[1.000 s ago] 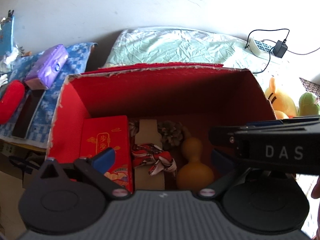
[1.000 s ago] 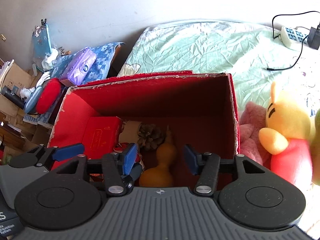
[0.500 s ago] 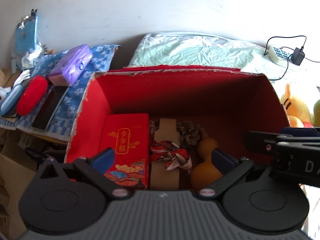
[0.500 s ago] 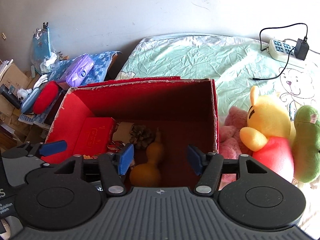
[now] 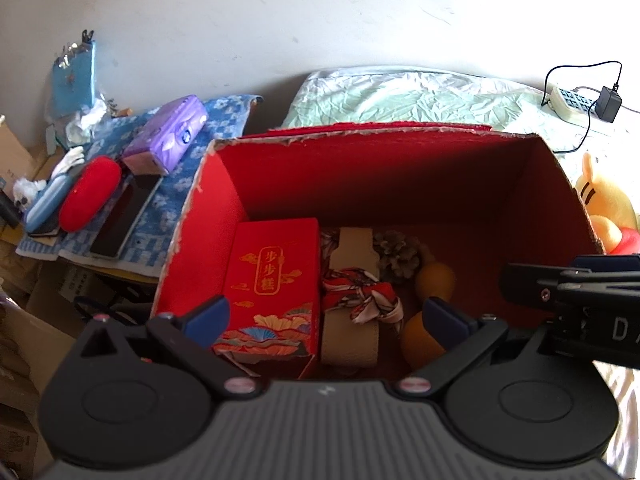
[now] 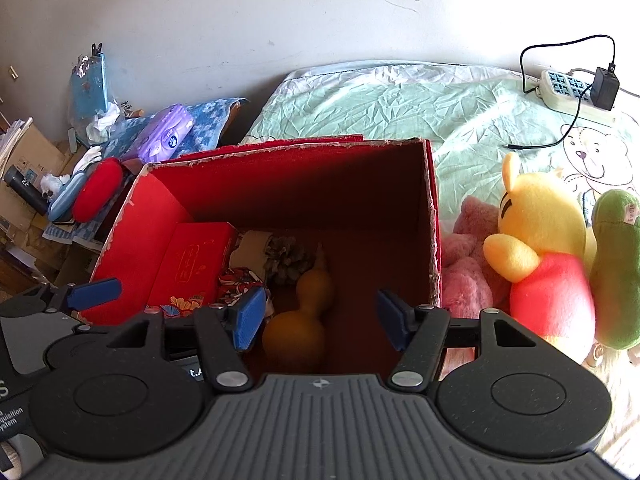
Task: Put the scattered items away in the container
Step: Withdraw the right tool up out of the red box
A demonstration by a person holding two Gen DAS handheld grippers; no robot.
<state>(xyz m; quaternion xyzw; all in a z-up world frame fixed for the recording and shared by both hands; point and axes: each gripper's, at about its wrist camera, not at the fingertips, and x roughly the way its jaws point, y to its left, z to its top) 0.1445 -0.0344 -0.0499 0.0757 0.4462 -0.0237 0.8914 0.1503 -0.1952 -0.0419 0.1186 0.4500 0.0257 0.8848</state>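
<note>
Sitting on the green bedsheet (image 6: 400, 104), the red cardboard box (image 5: 400, 168) already holds a red gift carton (image 5: 272, 280), a tan piece tied with a red patterned ribbon (image 5: 360, 300), a pine cone (image 5: 400, 256) and an orange gourd (image 6: 300, 316), all side by side on its floor. The left gripper (image 5: 326, 314) hangs over the box's near edge with its blue pads wide apart and nothing between them; the right gripper (image 6: 320, 316) is likewise spread and empty, above the gourd.

Only the left view shows the gold characters on the carton's lid, too stylised for me to read with certainty, and the letters "DA" on the other tool's body at the right edge. Only the right view takes in the toys outside the box on its right: a yellow bear (image 6: 548, 248) in a red shirt, a pink plush (image 6: 468, 264) touching the box wall, and a green plush (image 6: 612, 268). Both show the power strip (image 6: 568, 92) with a black adapter, and a purple tissue pack (image 5: 168, 136) on a blue cloth left of the bed
</note>
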